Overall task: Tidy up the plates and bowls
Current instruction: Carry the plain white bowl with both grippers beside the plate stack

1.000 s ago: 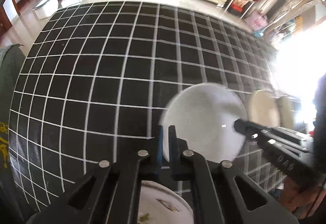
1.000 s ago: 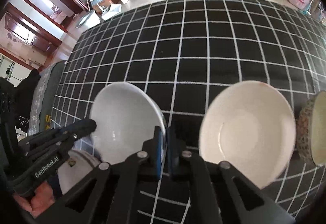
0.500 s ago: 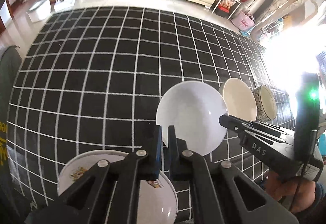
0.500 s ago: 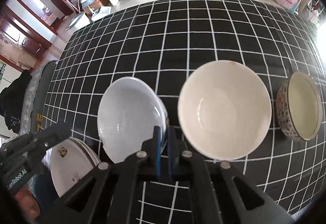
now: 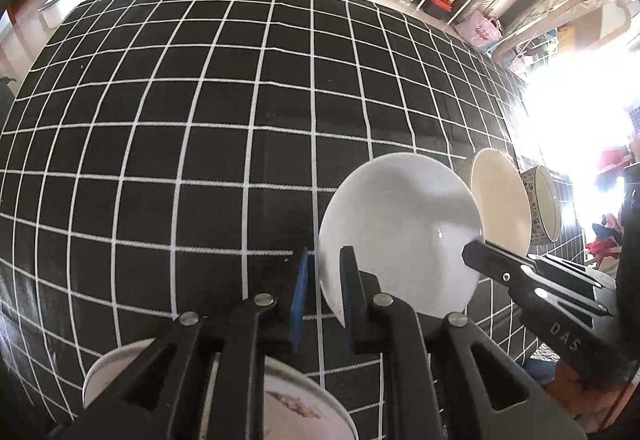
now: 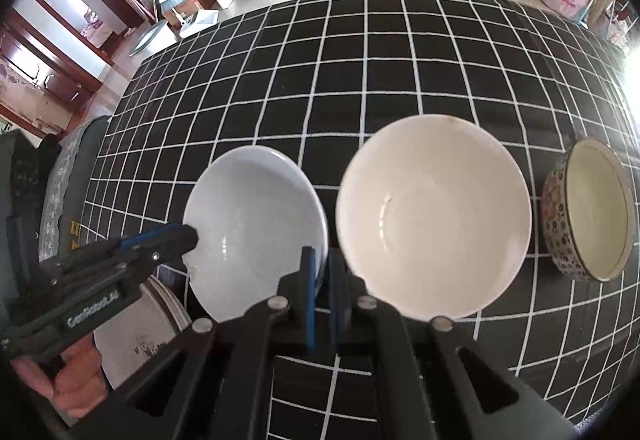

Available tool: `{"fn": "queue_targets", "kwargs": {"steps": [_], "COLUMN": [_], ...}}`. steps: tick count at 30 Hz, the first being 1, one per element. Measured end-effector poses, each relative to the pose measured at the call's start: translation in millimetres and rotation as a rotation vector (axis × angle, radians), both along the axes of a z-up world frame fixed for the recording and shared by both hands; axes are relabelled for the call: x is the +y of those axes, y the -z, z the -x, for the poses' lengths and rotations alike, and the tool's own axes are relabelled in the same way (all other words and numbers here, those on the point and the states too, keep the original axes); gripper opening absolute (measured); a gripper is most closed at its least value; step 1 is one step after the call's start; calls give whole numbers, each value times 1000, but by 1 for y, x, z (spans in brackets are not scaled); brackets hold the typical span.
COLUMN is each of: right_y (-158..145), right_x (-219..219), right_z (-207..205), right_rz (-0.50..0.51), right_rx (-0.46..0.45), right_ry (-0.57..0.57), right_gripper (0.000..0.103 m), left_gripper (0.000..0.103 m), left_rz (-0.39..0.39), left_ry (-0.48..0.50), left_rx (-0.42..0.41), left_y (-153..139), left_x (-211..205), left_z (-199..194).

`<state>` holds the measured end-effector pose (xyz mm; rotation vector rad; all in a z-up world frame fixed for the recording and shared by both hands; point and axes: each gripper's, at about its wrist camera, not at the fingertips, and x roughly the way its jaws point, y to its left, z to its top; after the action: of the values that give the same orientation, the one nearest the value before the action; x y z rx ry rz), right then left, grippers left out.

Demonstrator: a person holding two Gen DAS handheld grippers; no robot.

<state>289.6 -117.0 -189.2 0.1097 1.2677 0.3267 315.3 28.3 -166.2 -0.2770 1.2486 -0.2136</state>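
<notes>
Both tongs (image 5: 323,282) (image 6: 322,272) are black with silver rivets, blue pads (one lettered "DAS")

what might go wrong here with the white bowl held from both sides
1. The left tongs are opening around the glossy white ceramic bowl, so its rim rests only on the shut right tongs; it may tip or slip.
2. The larger cream bowl sits close beside it, so a swing might knock them together.
3. The patterned plate lies just below and could get chipped.

Both wrist views look steeply down, sharing the white bowl (image 5: 400,232).
</notes>
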Motion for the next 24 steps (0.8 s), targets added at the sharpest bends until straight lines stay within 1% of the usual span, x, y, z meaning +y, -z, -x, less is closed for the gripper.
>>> {"fn": "queue_targets", "kwargs": {"steps": [2,5,8,13,16,20,24], "right_y": [0,0,3,8,7,4,-5], "right_x": [2,4,5,4,2,-5,-8], "right_z": [0,0,-1,-4,0,10,29], "right_rz": [11,21,41,39,47,20,44], "right_rx": [-8,-20,-29,-12,-15,10,-15], "right_ry": [-5,-5,-3,21,22,37,33], "right_gripper": [8,8,8,8,8,8,8], "left_gripper": [12,7,4,4,4,4,4], "left_rz": [-11,-40,-33,-36,-20,-12,-28], "left_ry": [8,10,11,-2,-7,-18,-12], "left_rx": [-4,-21,-24,-24,-6,5,-12], "left_y": [0,1,1,0,-1,-4,-12], "left_x": [-3,-6,-6,-9,-8,-7,-16], "left_z": [0,-2,-1,2,8,18,35]}}
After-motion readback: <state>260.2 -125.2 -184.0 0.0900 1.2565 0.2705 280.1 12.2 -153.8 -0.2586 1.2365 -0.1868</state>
